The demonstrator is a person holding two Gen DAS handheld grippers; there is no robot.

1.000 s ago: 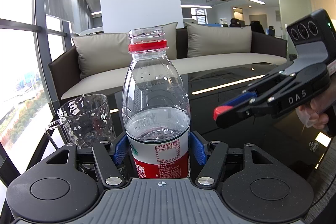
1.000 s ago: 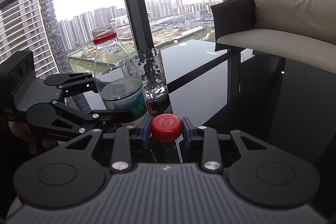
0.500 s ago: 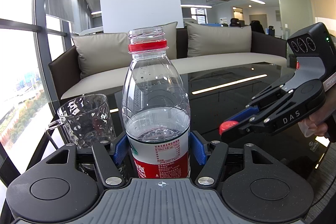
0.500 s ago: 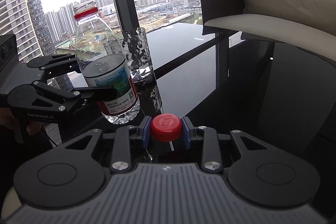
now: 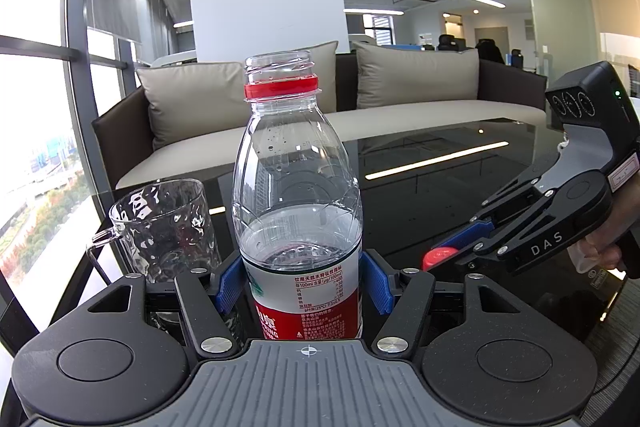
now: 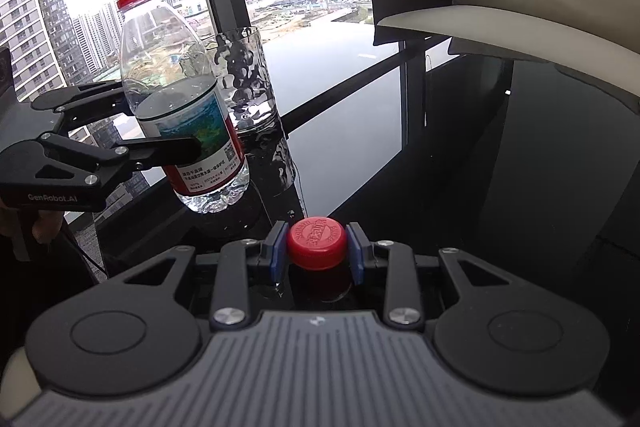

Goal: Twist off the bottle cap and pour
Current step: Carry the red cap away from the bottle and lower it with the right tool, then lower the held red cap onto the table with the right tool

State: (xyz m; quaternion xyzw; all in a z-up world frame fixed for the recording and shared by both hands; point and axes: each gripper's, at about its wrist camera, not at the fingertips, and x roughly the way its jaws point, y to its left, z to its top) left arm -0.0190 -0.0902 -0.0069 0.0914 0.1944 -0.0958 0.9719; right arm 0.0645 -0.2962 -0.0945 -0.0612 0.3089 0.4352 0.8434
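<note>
My left gripper (image 5: 301,283) is shut on a clear water bottle (image 5: 298,187) with a red-and-white label, a red neck ring and an open mouth; it is about half full and upright. From the right wrist view the bottle (image 6: 180,99) hangs above the black table in the left gripper (image 6: 160,131). My right gripper (image 6: 316,247) is shut on the red cap (image 6: 316,241), low over the table. It shows at the right of the left wrist view (image 5: 444,255). A dimpled glass mug (image 5: 168,227) stands just left of the bottle and looks empty.
The glossy black table (image 6: 520,167) runs to a floor-height window on the left (image 5: 36,147). A brown sofa with beige cushions (image 5: 400,91) stands behind the table. The mug (image 6: 248,79) stands near the table's window edge.
My right gripper has moved down and away from the bottle with the cap, now low over the table. The left gripper holds the bottle still.
</note>
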